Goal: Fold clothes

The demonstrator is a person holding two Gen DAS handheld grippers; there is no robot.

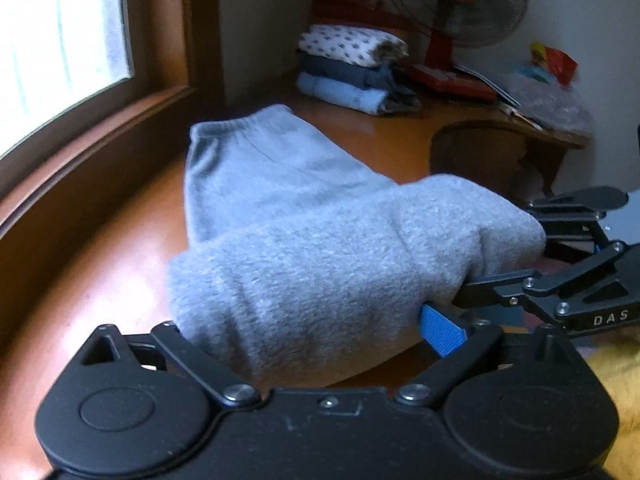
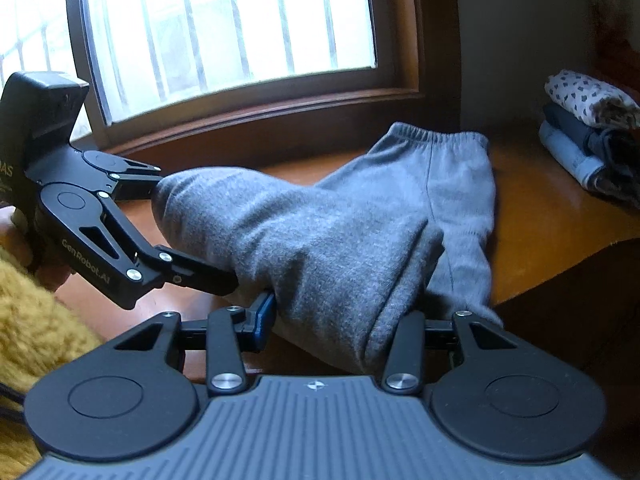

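Note:
Grey fleece trousers (image 1: 280, 208) lie on a brown wooden table (image 1: 100, 272), waistband at the far end. Their near end is lifted and folded over. My left gripper (image 1: 312, 328) is shut on that lifted end; the cloth hides its fingertips. My right gripper (image 2: 344, 320) is shut on the same lifted end (image 2: 312, 248) from the other side. Each gripper shows in the other's view: the right one (image 1: 520, 276) at the right edge, the left one (image 2: 188, 232) at the left.
A stack of folded clothes (image 1: 352, 68) sits at the far corner of the table, also in the right wrist view (image 2: 588, 136). A red fan (image 1: 452, 12), papers and a plastic bag (image 1: 548, 96) stand beyond. A window (image 2: 224, 20) runs along the table. The table edge (image 2: 560, 272) drops off at the right.

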